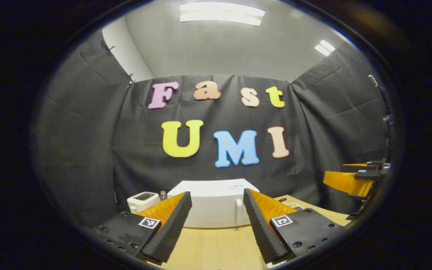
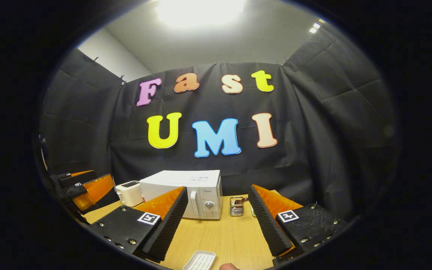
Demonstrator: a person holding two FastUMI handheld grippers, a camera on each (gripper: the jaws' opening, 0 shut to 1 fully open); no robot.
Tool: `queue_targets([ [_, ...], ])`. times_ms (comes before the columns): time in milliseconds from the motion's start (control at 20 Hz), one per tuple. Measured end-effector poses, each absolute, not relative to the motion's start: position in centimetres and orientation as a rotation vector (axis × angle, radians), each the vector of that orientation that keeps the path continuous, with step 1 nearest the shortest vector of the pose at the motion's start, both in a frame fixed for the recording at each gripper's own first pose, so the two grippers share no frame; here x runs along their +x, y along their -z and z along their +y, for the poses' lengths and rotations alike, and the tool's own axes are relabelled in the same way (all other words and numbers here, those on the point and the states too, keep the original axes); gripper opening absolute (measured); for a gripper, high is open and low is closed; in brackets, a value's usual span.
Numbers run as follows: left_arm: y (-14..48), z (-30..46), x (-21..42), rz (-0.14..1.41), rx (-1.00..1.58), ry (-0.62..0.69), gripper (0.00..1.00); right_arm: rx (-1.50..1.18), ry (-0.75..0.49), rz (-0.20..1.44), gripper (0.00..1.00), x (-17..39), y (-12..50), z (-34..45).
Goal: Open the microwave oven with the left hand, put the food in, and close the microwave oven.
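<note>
the microwave (image 2: 191, 197) sits shut at the back of the wooden table (image 2: 219, 236), against the booth wall, its handle (image 2: 192, 203) a vertical bar beside the knob panel on its right side. in the left gripper view it's straight ahead, framed between the fingers, handle (image 1: 239, 212) close to the right-hand finger. food: can't make it out for sure. a small white ribbed tray (image 2: 200, 260) lies at the near edge of the table and something rounded pokes up at the frame edge next to it, prob the food but too cut off to tell.

left gripper (image 1: 216, 225) is well short of the door, jaws spread wide, nothing between them. right gripper (image 2: 218, 225) is likewise spread and empty, hovering above the table over the tray, well apart from the microwave.

risks from here, imo:
- handle is thin and sits tight to the door; if the left gripper comes in off-centre the fingers could straddle nothing or jam a tip against the panel.
- pulling on the handle may drag the whole oven fwd if it's light, since nothing braces it.
- a toaster (image 2: 129, 192) stands just beside the microwave's left side and a small metal holder (image 2: 236, 206) near its right; the door swing or a shifted oven could knock the toaster.
- the left gripper's arc while opening could cross the right gripper's path w/ the food.
</note>
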State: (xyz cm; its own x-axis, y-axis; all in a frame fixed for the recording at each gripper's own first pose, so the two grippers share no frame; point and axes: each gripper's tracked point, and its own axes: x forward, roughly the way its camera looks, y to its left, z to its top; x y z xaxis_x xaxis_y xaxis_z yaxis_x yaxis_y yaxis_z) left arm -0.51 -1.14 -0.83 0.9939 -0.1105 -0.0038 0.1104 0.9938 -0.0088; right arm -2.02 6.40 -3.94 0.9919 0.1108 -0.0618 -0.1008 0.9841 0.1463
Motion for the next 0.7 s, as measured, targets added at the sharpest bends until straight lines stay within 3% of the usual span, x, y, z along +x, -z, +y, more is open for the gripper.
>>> queue_targets([
  [150,0.7,-0.1,-0.7,0.003,0.013,0.085,0.96,0.133,-0.116,0.061,0.98,-1.8,3.8,7.3],
  [700,0.3,3.7,-0.5,0.003,-0.009,0.014,0.94,0.101,-0.159,0.023,0.98,-0.8,2.4,9.9],
])
